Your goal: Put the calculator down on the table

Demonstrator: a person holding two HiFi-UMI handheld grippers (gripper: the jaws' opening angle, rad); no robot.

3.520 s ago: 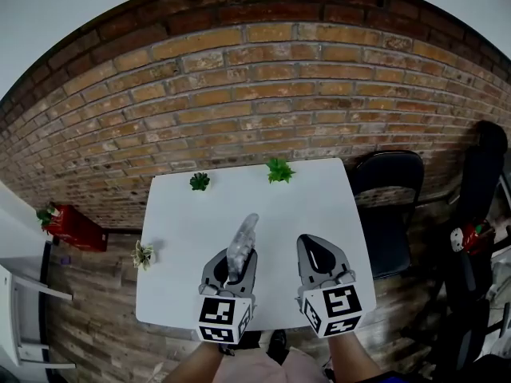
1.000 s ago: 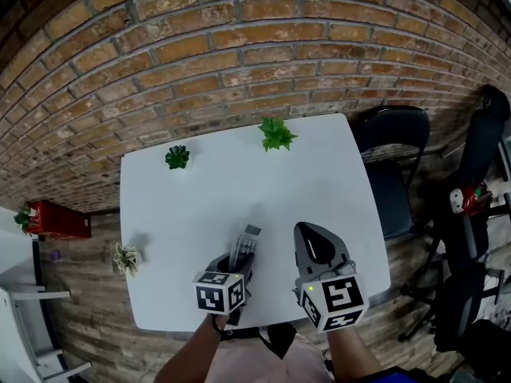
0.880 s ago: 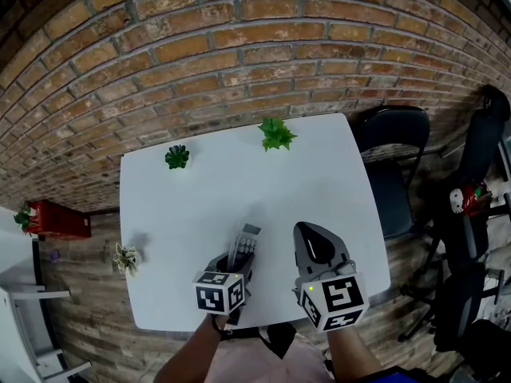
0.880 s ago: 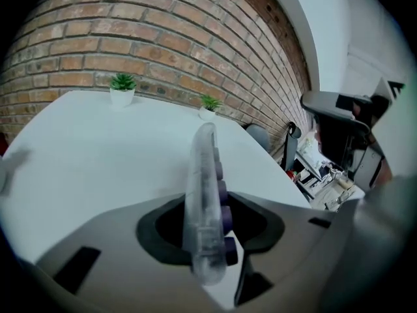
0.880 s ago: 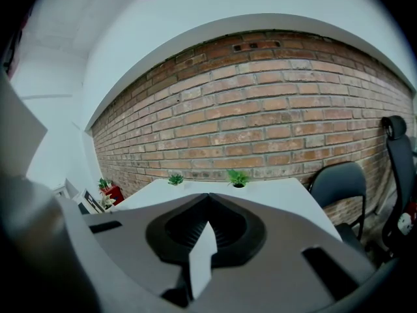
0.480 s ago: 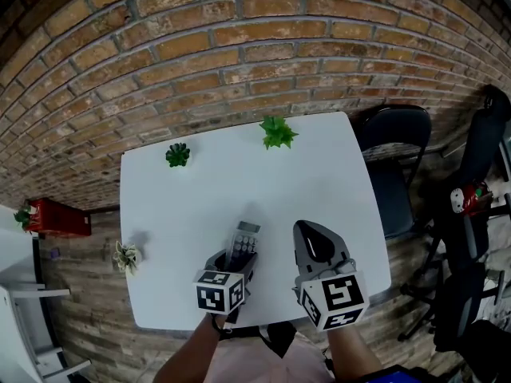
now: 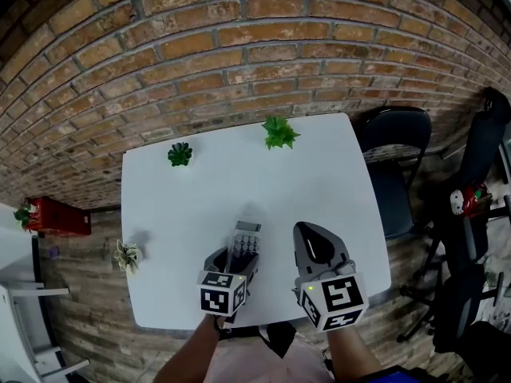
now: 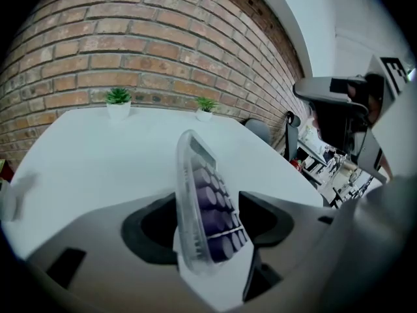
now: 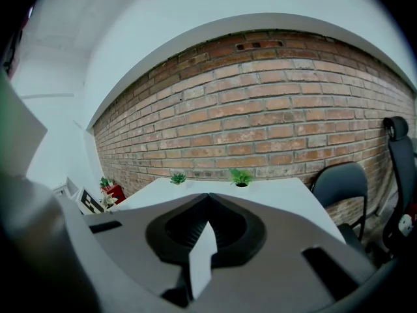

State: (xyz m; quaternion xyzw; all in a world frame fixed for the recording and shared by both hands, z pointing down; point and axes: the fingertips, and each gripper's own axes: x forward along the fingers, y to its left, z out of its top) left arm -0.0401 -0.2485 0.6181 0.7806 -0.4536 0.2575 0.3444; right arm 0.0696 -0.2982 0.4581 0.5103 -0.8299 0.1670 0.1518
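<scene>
The calculator [image 7: 244,238] is a pale, clear-cased one with dark purple keys. It rests near the front edge of the white table [image 7: 319,174], between the jaws of my left gripper [image 7: 235,255]. In the left gripper view the calculator [image 8: 205,207] stands tilted on its long edge and leans toward the left jaw, with a gap to the right jaw. Those jaws are opening and their pads no longer press on it. My right gripper [image 7: 310,230] hovers over the table to the right, shut with nothing in it. Its jaws [image 9: 208,196] meet at the tips.
Two small potted plants [image 7: 279,132] [image 7: 180,153] stand at the table's far edge by the brick wall. A third plant [image 7: 125,255] sits beside the table's left edge. A black chair [image 7: 395,174] stands to the right and a red box [image 7: 56,218] lies on the floor at left.
The left jaws have spread apart and let go of the calculator, which has tipped over so more of its key face shows. The right gripper has not moved.
</scene>
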